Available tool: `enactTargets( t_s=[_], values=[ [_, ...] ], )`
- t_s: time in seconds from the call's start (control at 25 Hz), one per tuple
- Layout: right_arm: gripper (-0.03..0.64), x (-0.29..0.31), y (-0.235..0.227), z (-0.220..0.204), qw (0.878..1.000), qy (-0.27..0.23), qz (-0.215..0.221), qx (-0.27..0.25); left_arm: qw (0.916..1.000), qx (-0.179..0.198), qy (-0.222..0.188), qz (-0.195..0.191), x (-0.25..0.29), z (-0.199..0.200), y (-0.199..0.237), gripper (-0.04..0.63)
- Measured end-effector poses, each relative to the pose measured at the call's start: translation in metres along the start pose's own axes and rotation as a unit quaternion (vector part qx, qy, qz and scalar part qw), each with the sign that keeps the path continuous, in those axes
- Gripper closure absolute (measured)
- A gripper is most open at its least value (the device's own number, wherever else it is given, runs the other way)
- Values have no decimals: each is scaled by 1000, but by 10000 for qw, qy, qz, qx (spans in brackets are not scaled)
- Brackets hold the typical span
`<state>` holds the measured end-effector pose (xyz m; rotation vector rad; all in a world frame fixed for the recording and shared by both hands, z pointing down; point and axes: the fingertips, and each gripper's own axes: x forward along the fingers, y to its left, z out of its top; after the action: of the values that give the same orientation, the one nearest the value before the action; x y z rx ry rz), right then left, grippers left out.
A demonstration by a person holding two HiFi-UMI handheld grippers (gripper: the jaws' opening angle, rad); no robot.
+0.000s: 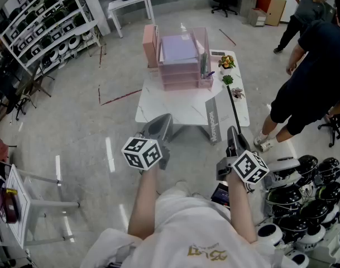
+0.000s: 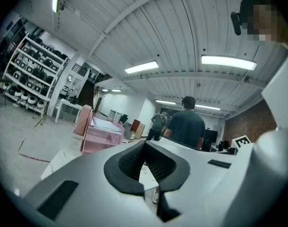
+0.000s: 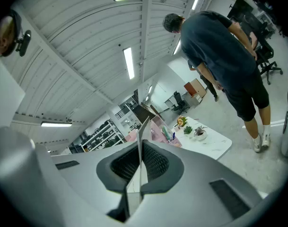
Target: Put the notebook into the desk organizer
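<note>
The pink desk organizer [image 1: 181, 60] stands on the white table [image 1: 170, 108] ahead of me; it also shows in the left gripper view [image 2: 99, 134] and the right gripper view [image 3: 158, 129]. My right gripper [image 1: 232, 132] [image 3: 140, 145] is shut on a thin notebook, seen edge-on as a dark strip [image 1: 234, 109] and as a grey sheet [image 3: 143, 126] between the pads. A grey panel printed "notebook" [image 1: 212, 120] hangs by the table's front edge; I cannot tell whether it belongs to the held notebook. My left gripper [image 1: 165, 119] [image 2: 144, 148] is shut and holds nothing.
A person in a dark shirt and shorts [image 1: 309, 77] stands at the table's right side, another [image 1: 303, 10] farther back. Small potted plants [image 1: 228, 71] sit on the table's right part. Shelving [image 1: 47, 21] lines the left; black-and-white devices [image 1: 303, 200] are piled at my right.
</note>
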<state>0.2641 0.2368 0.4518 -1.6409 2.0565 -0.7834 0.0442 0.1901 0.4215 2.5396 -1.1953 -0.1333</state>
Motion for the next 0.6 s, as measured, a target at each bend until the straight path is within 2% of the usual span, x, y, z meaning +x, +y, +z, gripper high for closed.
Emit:
enactTargets(
  t_s=[0.6],
  values=[
    [598,-1,16,3,9995,-90,186,-226,9999,-64,-5,90,-13,1,6,580]
  ],
)
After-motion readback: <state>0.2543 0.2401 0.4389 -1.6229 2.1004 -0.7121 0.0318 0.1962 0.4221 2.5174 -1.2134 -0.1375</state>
